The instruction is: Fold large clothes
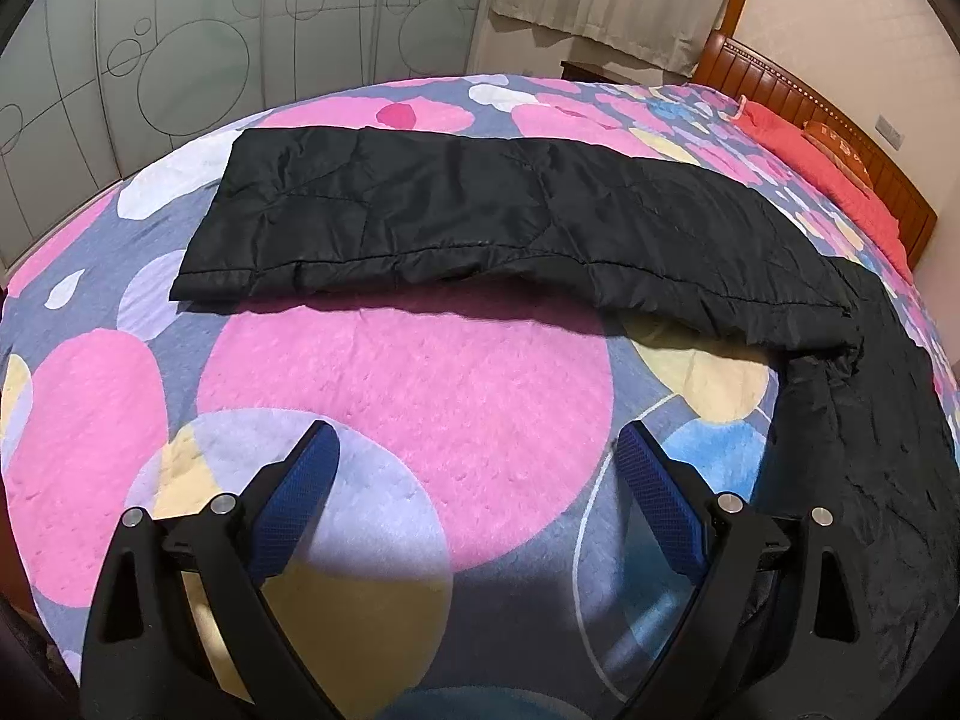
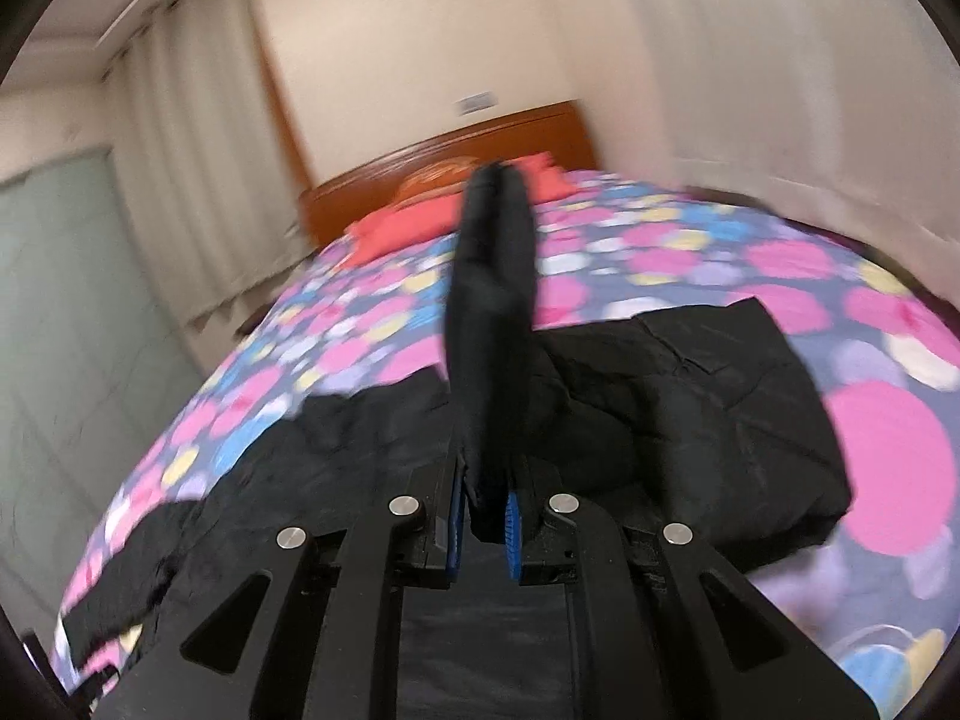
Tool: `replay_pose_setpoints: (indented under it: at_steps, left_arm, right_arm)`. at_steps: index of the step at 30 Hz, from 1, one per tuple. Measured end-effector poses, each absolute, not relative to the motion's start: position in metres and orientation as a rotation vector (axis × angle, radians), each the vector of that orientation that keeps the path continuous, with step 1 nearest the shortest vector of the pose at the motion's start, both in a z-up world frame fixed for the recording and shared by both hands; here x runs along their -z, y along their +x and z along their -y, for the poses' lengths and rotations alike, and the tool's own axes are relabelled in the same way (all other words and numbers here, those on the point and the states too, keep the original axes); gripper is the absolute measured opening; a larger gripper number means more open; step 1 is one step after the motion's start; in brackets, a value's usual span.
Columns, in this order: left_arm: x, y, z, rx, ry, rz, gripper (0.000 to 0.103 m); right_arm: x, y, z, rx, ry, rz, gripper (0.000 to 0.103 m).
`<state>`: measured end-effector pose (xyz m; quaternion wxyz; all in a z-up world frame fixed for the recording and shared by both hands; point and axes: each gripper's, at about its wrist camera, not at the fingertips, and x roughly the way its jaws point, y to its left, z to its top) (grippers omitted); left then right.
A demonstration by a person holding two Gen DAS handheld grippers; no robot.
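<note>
The black garment (image 1: 456,216) lies across a bed (image 1: 408,384) whose cover is printed with pink, blue, yellow and lilac circles; in the left wrist view one long part stretches flat from side to side, and another part runs down the right edge of the picture; the left gripper (image 1: 477,462) hangs above a bare pink circle of the cover, its blue pads (image 1: 300,480) spread wide with nothing between them, clear of the cloth; in the blurred right wrist view the right gripper (image 2: 485,504) is clamped tight on a fold of the same black garment (image 2: 690,408), a strip of which stands up between its fingers, while the rest lies rumpled on the cover below; red pillows (image 2: 396,228) rest by the wooden headboard (image 2: 480,138).
</note>
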<state>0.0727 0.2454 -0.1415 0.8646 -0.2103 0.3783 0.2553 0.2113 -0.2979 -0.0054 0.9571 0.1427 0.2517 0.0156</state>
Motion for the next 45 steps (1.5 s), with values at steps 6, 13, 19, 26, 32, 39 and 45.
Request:
replay_pose_setpoints:
  at_steps: [6,13,19,26,32,39,45]
  left_arm:
    - [0.143,0.075,-0.244,-0.547,-0.414,-0.8,0.093]
    - [0.145,0.076,-0.245,-0.547,-0.408,-0.794,0.094]
    - [0.147,0.079,-0.243,-0.548,-0.398,-0.797,0.096]
    - [0.148,0.08,-0.244,-0.547,-0.396,-0.798,0.096]
    - [0.149,0.081,-0.243,-0.549,-0.388,-0.801,0.097]
    - [0.15,0.083,-0.242,-0.551,-0.381,-0.803,0.097]
    - [0.15,0.082,-0.241,-0.554,-0.375,-0.805,0.097]
  right_arm:
    - [0.025,0.246,0.217,-0.175,0.202,-0.599,0.011]
    - [0.074,0.264,0.143,-0.247,0.035,-0.741,0.011]
    - [0.114,0.282,0.117,-0.245,-0.072,-0.884,0.024]
    - [0.08,0.255,0.129,-0.379,0.007,-0.807,0.063]
    - [0.047,0.277,0.232,-0.094,0.078,-0.724,0.056]
    - [0.102,0.337,0.326,0.234,0.126,-0.873,0.052]
    - [0.111,0.34,0.317,0.242,0.103,-0.913,0.053]
